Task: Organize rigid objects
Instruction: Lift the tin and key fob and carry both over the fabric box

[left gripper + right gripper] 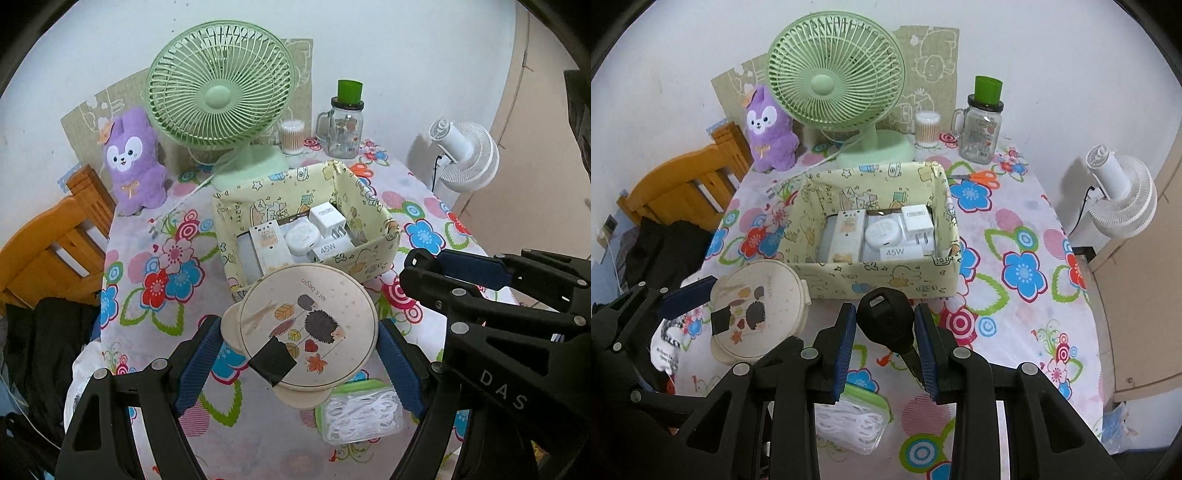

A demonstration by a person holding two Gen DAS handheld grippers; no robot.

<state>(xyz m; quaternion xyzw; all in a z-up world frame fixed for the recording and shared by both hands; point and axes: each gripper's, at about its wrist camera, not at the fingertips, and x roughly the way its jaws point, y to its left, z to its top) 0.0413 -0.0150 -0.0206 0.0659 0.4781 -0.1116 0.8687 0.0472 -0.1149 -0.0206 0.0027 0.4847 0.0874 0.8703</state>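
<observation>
My left gripper [299, 363] is shut on a round beige lidded container [308, 325] with a hedgehog picture, its blue pads pressing both sides. The container hangs over the flowered tablecloth, just in front of the yellow patterned storage box [236, 206]. My right gripper [886, 345] is shut on a black key-like object [886, 317], held near the box's front wall [886, 275]. Inside the box lie white chargers [916, 221] and a round white case [882, 232]. The container [757, 310] also shows at the left of the right wrist view.
A green desk fan [218, 92], a purple plush [135, 158], a cotton-swab tub [292, 136] and a glass mug jar [345, 127] stand behind the box. Orange scissors [982, 177] lie right of it. A floss-pick box [360, 411] sits near me. A wooden chair [48, 254] stands left, a white fan [465, 155] right.
</observation>
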